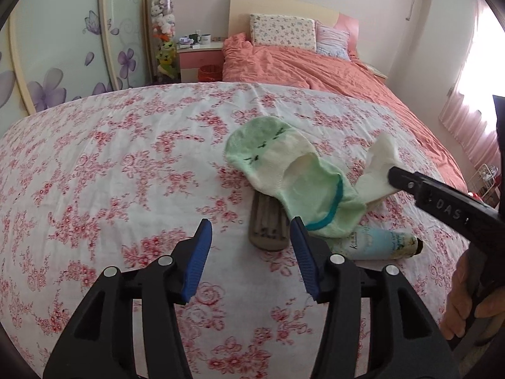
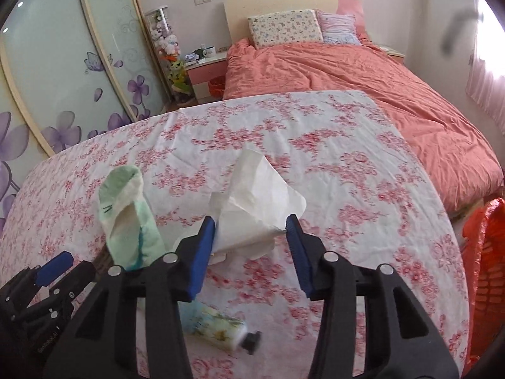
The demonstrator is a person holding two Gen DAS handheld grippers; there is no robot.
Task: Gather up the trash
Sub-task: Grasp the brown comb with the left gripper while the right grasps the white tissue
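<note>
The right gripper (image 2: 251, 230) hangs spread over the floral tablecloth (image 2: 347, 164), the crumpled white tissue (image 2: 258, 195) lying between its blue fingers (image 2: 205, 237); whether they touch it is unclear. The left gripper (image 1: 251, 237) is also spread, empty. A green sock (image 1: 284, 170) lies just beside the tissue, a tube (image 1: 375, 243) nearer.

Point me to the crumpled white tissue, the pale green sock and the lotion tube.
Crumpled white tissue (image 2: 252, 211): right wrist view, its middle.
Pale green sock (image 1: 284, 170): left wrist view, mid-body.
Lotion tube (image 1: 375, 243): left wrist view, its label.
</note>
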